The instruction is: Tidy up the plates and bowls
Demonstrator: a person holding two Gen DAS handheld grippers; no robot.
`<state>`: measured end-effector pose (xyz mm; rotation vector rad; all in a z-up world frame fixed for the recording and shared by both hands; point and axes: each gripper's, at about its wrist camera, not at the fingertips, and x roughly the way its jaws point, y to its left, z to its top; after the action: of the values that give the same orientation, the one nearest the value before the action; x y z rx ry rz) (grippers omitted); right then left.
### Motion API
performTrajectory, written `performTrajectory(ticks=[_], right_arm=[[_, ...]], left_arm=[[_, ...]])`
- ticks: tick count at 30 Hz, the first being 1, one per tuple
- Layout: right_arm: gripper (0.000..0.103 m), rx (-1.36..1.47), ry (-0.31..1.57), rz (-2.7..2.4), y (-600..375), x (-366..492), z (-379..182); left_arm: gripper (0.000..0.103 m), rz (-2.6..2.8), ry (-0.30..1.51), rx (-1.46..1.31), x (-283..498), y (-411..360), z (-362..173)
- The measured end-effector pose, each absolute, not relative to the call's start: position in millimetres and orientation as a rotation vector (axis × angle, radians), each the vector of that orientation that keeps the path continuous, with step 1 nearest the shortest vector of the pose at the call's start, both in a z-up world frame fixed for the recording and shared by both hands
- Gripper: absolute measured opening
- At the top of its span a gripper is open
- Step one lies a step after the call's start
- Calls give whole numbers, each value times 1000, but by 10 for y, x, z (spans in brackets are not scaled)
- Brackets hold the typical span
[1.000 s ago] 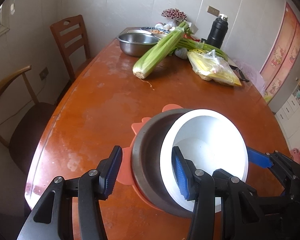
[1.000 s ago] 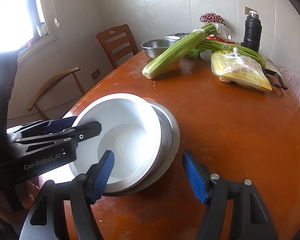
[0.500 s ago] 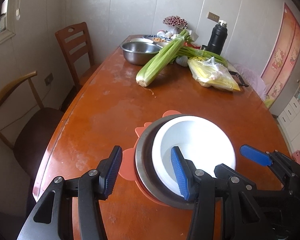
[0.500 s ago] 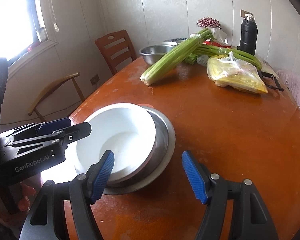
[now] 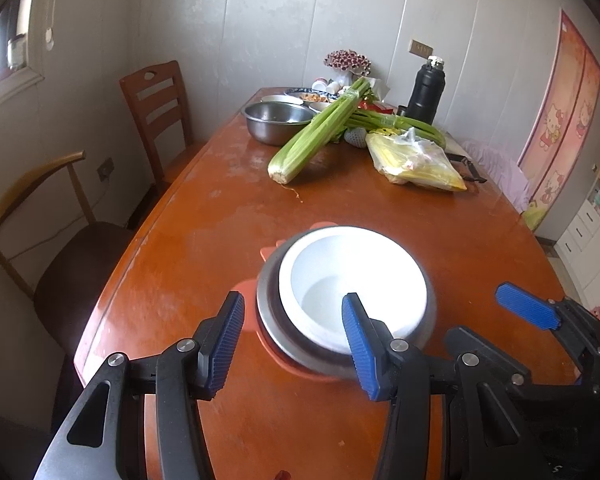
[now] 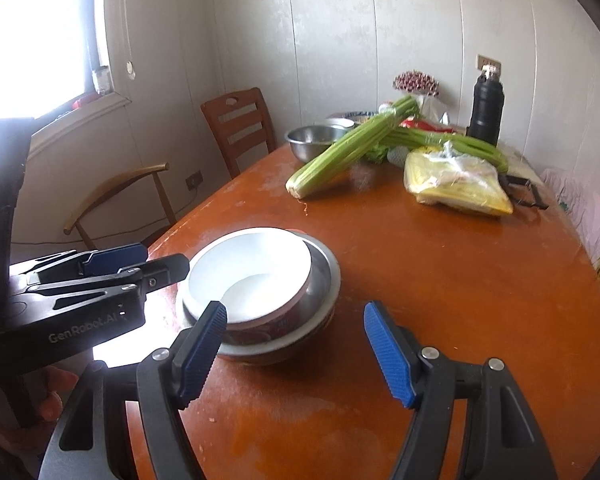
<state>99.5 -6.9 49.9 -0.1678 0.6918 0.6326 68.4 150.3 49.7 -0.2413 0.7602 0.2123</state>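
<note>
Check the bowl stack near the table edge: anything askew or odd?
Yes. The white bowl sits off-centre in the steel bowl, pushed toward the left gripper side and apparently slightly tilted. An orange plate pokes out unevenly beneath. Nothing looks spilled or broken.

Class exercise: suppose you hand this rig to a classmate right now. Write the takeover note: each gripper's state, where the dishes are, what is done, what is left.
Left gripper: open, holding nothing, hovering at the stack's near edge.
Right gripper: open, holding nothing, above the table in front of the stack.
Dishes: white bowl nested in the steel bowl, which sits on an orange plate at the near end of the table.
Done: this stack appears finished and released.
Left: a large steel basin and small dishes stand unsorted at the far end, beside the celery; likely gather those next.
</note>
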Motion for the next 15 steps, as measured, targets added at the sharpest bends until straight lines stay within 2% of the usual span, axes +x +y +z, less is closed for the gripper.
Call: performTrajectory(ticks=[15], right_arm=[[76,-181,649,605,-405,510,421]], left_arm=[[53,226,824,-240,176,1148,163]])
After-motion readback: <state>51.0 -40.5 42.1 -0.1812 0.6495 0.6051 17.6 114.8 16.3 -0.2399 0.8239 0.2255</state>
